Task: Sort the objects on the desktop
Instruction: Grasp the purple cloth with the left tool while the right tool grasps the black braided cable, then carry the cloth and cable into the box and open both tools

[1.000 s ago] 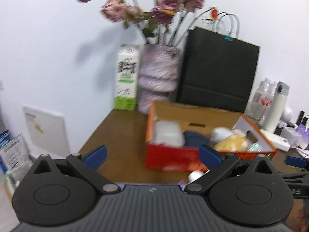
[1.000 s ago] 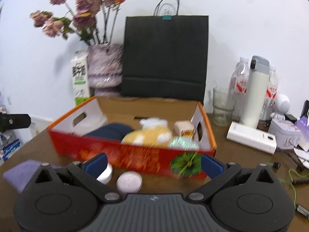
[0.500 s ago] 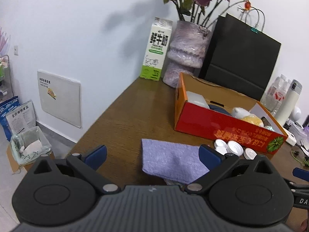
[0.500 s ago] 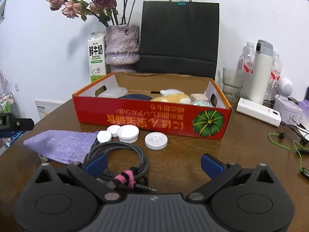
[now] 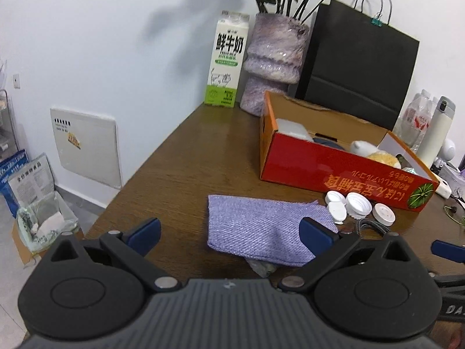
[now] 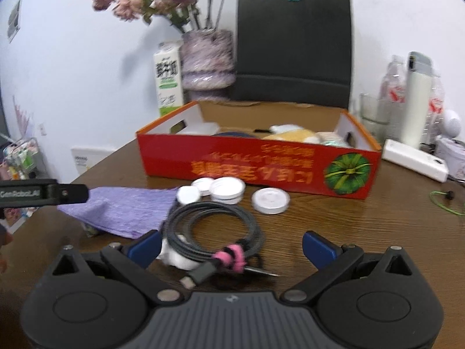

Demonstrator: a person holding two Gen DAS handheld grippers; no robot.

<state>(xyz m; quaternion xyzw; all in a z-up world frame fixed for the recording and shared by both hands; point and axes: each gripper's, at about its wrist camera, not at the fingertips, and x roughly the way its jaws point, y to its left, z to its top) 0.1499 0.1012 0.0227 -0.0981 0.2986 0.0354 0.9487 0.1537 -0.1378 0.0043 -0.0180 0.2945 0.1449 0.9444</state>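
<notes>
A red cardboard box [image 5: 343,171] [image 6: 255,160] stands on the wooden desk and holds a plush toy and other items. In front of it lie several white round lids [image 5: 356,203] [image 6: 228,187], a purple cloth [image 5: 261,226] [image 6: 128,206] and a coiled grey cable with a pink tie [image 6: 215,232]. My left gripper [image 5: 229,232] is open and empty, just short of the cloth. My right gripper [image 6: 231,245] is open and empty, with the cable coil between its fingers.
A milk carton [image 5: 228,58], a vase of dried flowers [image 5: 274,64] and a black paper bag [image 5: 357,67] stand behind the box. A white thermos [image 6: 417,99], bottles and a white power bank [image 6: 414,160] sit at the right. The desk's left edge drops to the floor.
Both grippers have pulled back from the box and lowered towards the desk. The cloth, lids and cable have come into view; the right gripper has moved closer over the cable.
</notes>
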